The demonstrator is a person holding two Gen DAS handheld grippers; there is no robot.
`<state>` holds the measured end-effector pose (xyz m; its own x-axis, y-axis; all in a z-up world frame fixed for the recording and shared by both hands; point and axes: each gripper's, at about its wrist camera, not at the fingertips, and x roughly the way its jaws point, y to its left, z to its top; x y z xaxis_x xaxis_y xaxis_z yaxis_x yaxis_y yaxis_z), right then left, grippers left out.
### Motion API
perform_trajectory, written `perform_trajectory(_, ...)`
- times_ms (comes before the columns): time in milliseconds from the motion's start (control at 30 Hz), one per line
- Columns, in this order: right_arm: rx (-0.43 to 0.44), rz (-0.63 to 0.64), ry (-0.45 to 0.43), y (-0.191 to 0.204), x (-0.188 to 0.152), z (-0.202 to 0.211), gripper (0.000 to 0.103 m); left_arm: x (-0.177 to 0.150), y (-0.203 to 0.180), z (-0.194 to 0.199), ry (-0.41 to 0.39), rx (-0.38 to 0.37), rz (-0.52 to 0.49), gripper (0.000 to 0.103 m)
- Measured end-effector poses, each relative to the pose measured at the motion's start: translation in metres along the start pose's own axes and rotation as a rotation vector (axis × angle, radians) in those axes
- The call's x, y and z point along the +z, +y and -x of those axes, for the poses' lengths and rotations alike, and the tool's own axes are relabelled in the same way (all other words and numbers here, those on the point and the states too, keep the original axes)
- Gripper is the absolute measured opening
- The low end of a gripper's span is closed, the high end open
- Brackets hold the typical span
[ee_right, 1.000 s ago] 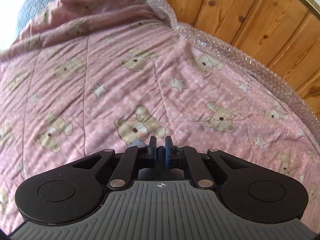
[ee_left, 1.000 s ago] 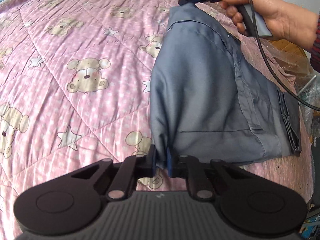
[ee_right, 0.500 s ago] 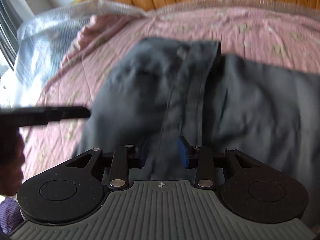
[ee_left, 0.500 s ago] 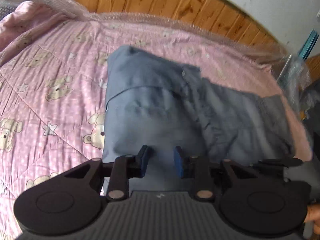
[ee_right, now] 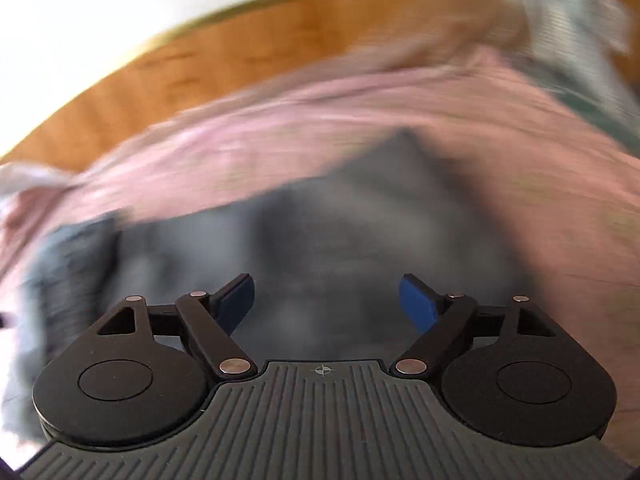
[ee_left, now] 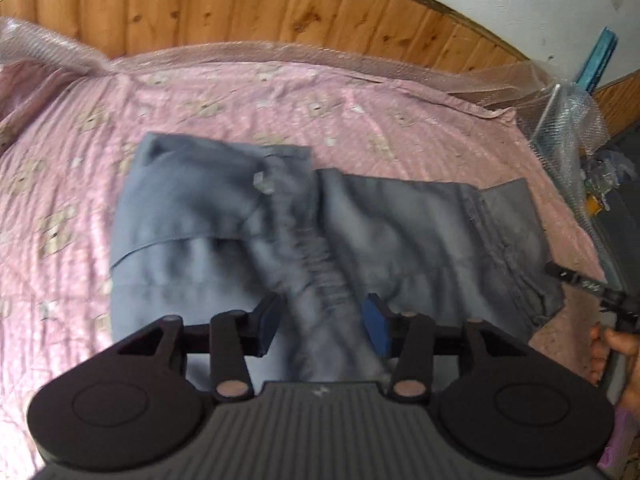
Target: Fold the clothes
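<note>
Grippers, left [ee_left: 323, 322] and right [ee_right: 326, 304], opening above gray garment [ee_left: 224, 216].

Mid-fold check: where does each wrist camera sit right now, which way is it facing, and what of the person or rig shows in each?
Left wrist: on the left gripper, angled down over the grey garment on the pink quilt, wooden wall behind; jaws opening, a hand at right edge.
Right wrist: on the right gripper, angled down at the same garment, heavily blurred; jaws opening, nothing between them.
Shared: garment, quilt, wooden wall.
</note>
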<state>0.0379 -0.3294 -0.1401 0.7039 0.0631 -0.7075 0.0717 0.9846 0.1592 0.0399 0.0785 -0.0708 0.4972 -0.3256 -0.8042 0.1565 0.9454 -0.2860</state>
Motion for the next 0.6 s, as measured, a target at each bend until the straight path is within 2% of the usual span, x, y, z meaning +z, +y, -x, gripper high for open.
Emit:
perform_trajectory(67,-0.074,-0.008,0.043,-0.044,0.005,-0.023,0.083,0.021,-0.044,-0.022,0.008,-0.071,-0.036,0.061)
perform_trajectory(167,-0.046,0.008,0.119,-0.067,0.004,-0.051,0.079,0.052,-0.111,-0.067,0.042,-0.156,-0.074,0.067)
perform_trajectory(233,-0.027,0.024,0.103,-0.065,0.005,-0.046,0.06,0.069,-0.155,-0.099,0.073,-0.21,-0.082,0.068)
perform_trajectory(267,-0.034,0.041,0.088,-0.063,0.007,-0.039,0.035,0.077,-0.175,-0.115,0.086,-0.233,-0.087,0.069)
perform_trajectory(300,-0.04,0.059,0.073,-0.06,0.009,-0.032,0.022,0.084,-0.194,-0.129,0.097,-0.254,-0.097,0.07)
perform_trajectory(400,-0.032,0.145,-0.013,-0.037,0.013,0.009,0.015,0.1,-0.235,-0.171,0.124,-0.279,-0.134,0.072)
perform_trajectory(500,0.034,0.24,-0.088,-0.002,0.013,0.042,0.011,0.103,-0.251,-0.203,0.195,-0.265,-0.124,0.072)
perform_trajectory(533,0.065,0.261,-0.108,0.009,0.011,0.05,0.011,0.101,-0.247,-0.207,0.212,-0.241,-0.108,0.069)
perform_trajectory(567,0.102,0.276,-0.123,0.02,0.01,0.056,0.01,0.1,-0.242,-0.21,0.224,-0.22,-0.094,0.048)
perform_trajectory(600,0.142,0.289,-0.132,0.03,0.008,0.062,0.01,0.099,-0.231,-0.205,0.219,-0.212,-0.091,0.017)
